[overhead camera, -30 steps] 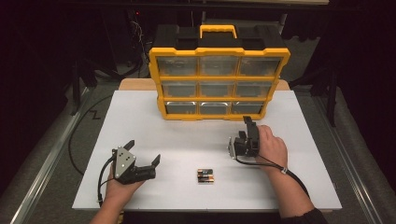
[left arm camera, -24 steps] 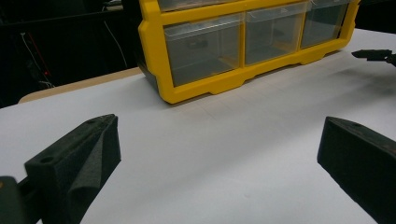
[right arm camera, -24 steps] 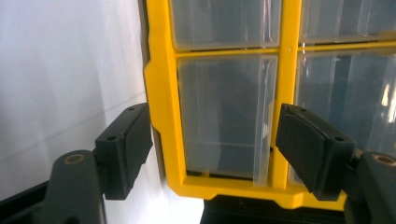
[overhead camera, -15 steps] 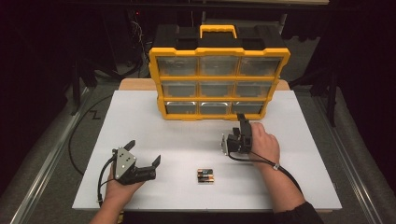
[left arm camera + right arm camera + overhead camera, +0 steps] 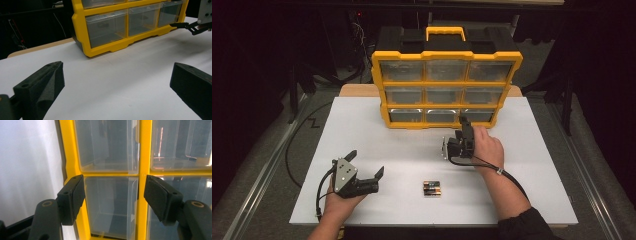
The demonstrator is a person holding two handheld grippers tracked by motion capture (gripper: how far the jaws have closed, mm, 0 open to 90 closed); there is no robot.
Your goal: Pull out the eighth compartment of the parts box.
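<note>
Bottom-right drawer [image 5: 476, 116] of yellow organizer [image 5: 446, 82], far side of tabletop [image 5: 362, 135]: right tongs [image 5: 463, 121] just in front, jaws partway apart, been closing, empty. Left tongs [image 5: 365, 162] wide open, empty, well apart. Batteries [image 5: 432, 188] near front edge.

The left gripper [image 5: 366, 164] rests with jaws spread wide, while the right gripper's [image 5: 464, 122] part-open jaws have just been closing, empty.

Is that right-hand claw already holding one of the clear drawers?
No: in its own view the right gripper has open jaws standing apart in front of a clear drawer of the yellow organizer, clamping nothing.
</note>
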